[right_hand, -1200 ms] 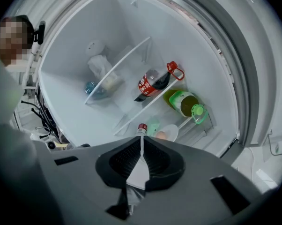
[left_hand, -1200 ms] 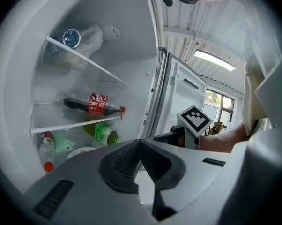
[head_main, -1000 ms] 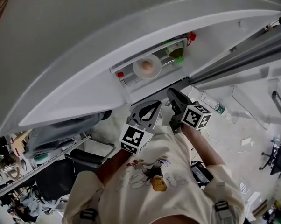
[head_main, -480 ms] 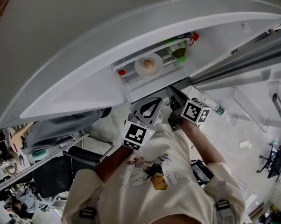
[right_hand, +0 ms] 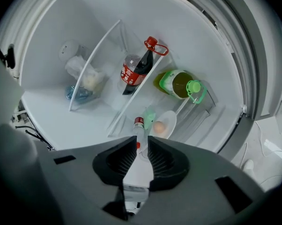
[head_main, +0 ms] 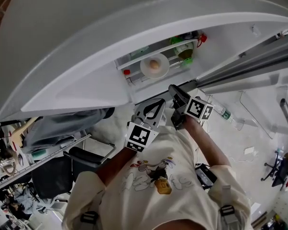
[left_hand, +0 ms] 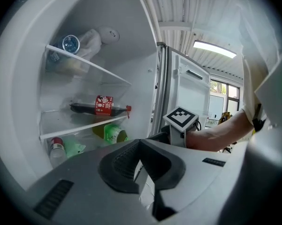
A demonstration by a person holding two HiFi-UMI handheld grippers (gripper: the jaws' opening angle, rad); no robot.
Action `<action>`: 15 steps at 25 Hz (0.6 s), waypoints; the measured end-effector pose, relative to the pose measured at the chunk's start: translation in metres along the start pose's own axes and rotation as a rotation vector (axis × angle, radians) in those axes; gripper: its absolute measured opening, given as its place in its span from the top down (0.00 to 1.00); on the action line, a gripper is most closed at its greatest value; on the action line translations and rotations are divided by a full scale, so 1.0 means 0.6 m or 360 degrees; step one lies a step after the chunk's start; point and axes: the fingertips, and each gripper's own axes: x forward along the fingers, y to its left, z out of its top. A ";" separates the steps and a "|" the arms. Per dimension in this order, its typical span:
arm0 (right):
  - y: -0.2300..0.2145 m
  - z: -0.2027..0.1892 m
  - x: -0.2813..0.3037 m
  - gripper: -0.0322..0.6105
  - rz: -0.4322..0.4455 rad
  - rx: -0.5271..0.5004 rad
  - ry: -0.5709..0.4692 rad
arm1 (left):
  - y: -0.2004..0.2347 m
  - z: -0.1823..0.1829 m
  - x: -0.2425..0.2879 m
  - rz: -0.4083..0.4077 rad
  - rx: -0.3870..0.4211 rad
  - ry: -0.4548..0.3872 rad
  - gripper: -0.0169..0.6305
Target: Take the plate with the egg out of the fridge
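Progress is slim: the fridge point(right_hand: 61, 111) is open, but the plate point(right_hand: 171, 117) with its egg point(right_hand: 159, 126) sits inside, untouched. Your left gripper point(left_hand: 140, 142) is closed and empty. Your right gripper point(right_hand: 142, 139) is slightly parted around nothing. You have one plate, one egg and at least three bottles; the reach, grip and lift remain.

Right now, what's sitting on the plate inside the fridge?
One egg lies on the white plate; the rest looks bare. The patch under the egg is hidden.
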 end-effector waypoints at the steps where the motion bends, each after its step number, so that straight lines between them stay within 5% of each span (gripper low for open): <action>1: -0.003 -0.001 0.002 0.86 -0.0005 0.0009 0.0003 | 0.001 -0.001 -0.001 0.0002 -0.0003 0.0001 0.96; 15: -0.037 0.003 0.038 0.84 -0.0056 0.0088 0.0011 | 0.004 -0.010 -0.011 0.0022 -0.0007 -0.0001 0.96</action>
